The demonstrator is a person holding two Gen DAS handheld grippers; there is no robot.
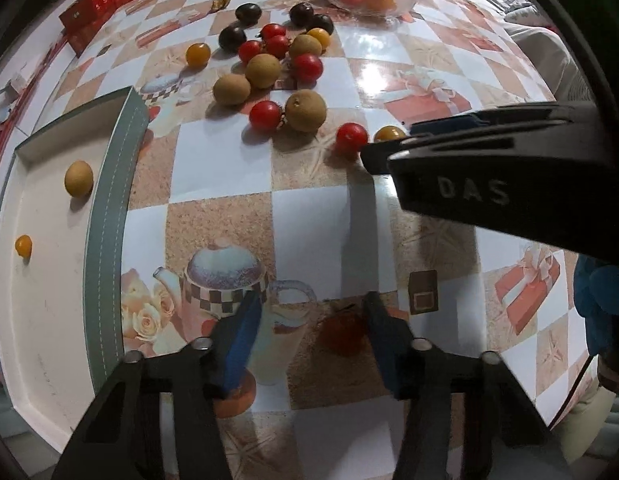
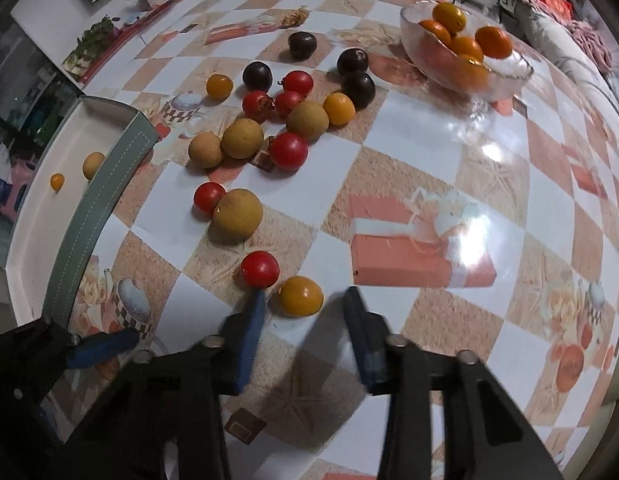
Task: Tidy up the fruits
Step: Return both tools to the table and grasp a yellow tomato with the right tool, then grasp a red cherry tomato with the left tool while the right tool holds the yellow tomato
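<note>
Loose fruit lies on the checkered table: red tomatoes, tan longans, yellow tomatoes and dark plums. My right gripper [image 2: 305, 304] is open, low over the table, its fingers on either side of a yellow tomato [image 2: 301, 295], with a red tomato [image 2: 260, 268] just beyond the left finger. In the left wrist view the right gripper [image 1: 389, 152] reaches in from the right beside that yellow tomato [image 1: 389, 133]. My left gripper [image 1: 309, 312] is open and empty above the table. A white tray [image 1: 49, 280] on the left holds one longan [image 1: 78, 178] and one small yellow tomato [image 1: 23, 245].
A glass bowl [image 2: 505, 76] of oranges stands at the far right. Dark plums [image 2: 358, 83] lie near it. Red boxes [image 1: 93, 4] stand at the far left edge. The tray's grey-green wall [image 2: 89, 216] runs along the table's left side.
</note>
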